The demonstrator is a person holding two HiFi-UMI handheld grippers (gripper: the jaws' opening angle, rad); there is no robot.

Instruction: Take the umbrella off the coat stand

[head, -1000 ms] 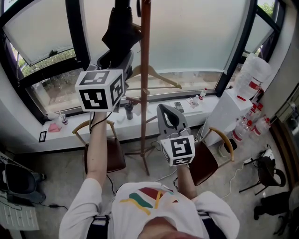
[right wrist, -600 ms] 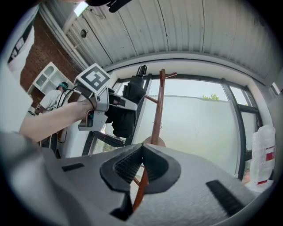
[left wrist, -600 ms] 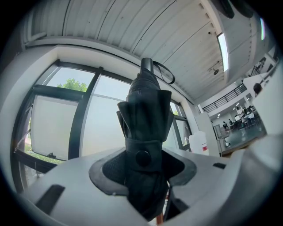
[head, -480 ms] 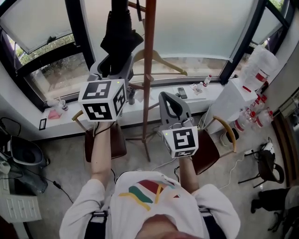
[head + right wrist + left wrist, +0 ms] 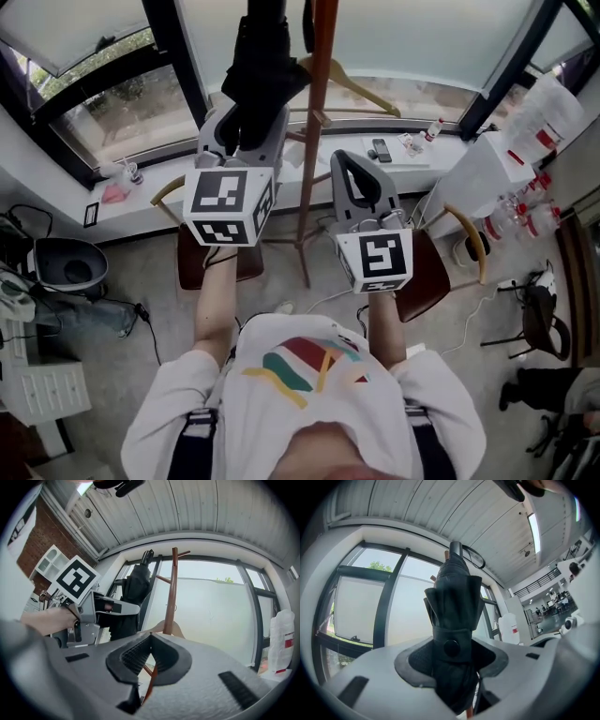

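The left hand-held gripper (image 5: 244,136) is clamped on the folded black umbrella (image 5: 453,602), with its pads pressing on the band where the snap strap wraps the cloth. That is likely the firmest place to take it, since the strap keeps the folds bundled and stops them sliding. The umbrella stands upright in the jaws, handle and wrist loop at the top, probably so the loop can leave its peg without snagging.

The umbrella is to the left of the coat stand (image 5: 317,112), just beside the pole. In the right gripper view it looks apart from the pole, but I cannot tell whether the loop is clear of the pegs.

The right hand-held gripper (image 5: 150,637) has its jaws together and holds nothing. The pole seen past them is behind, not between them. It is held level and to the right of the stand, likely to keep out of the way while the other does the lifting. A wooden hanger (image 5: 361,86) hangs on the stand close to the umbrella and could get knocked.
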